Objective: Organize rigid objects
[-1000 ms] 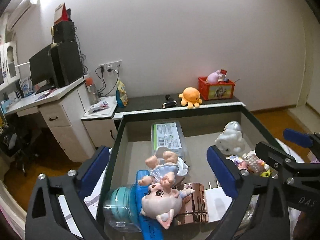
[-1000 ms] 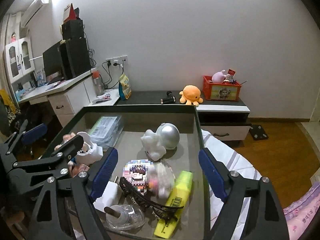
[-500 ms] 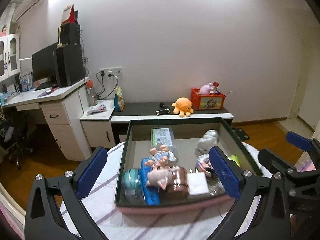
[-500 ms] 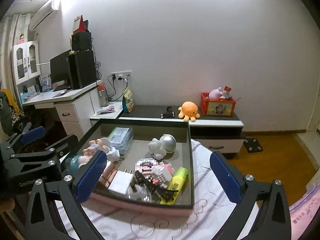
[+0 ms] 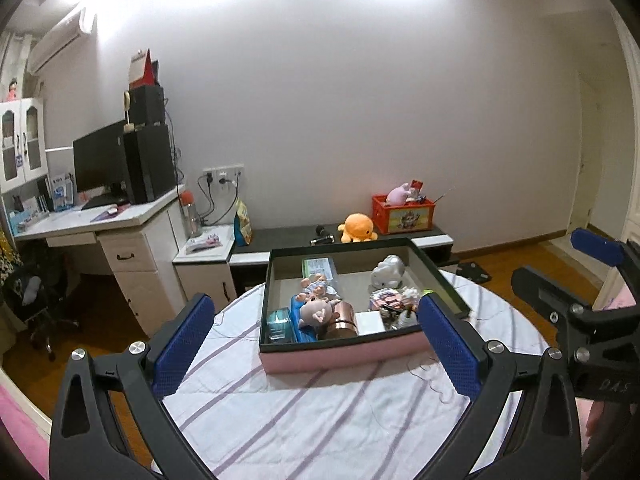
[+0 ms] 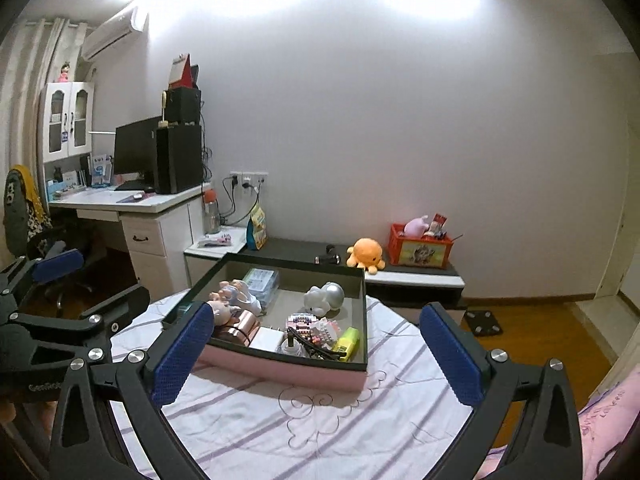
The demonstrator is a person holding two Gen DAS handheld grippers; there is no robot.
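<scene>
Round counter [image 5: 320,412] with a white, purple-striped cloth, in a bedroom with white walls and wood floor. Desk [image 6: 132,200] with monitor and speakers far left, low shelf [image 6: 400,276] along the far wall carrying an orange plush [image 6: 366,253] and red crate [image 6: 420,246].

Box [image 5: 340,354], pink sides and dark rim, sits on the counter's far half. Inside: doll [image 5: 316,308] and copper can [image 5: 340,320] near-left, white charger [image 5: 370,322] near-middle, silver-white figurine [image 5: 386,276] far-right, clear case [image 5: 318,270] far-left, yellow highlighter [image 6: 347,339] near-right.

Both tools are held side by side at the near edge, tilted slightly down toward the box, well apart from it. Left tool [image 5: 316,344] gapes wide, nothing between its fingers. Right tool [image 6: 316,354] has just finished spreading to full width, also empty, touching nothing.
</scene>
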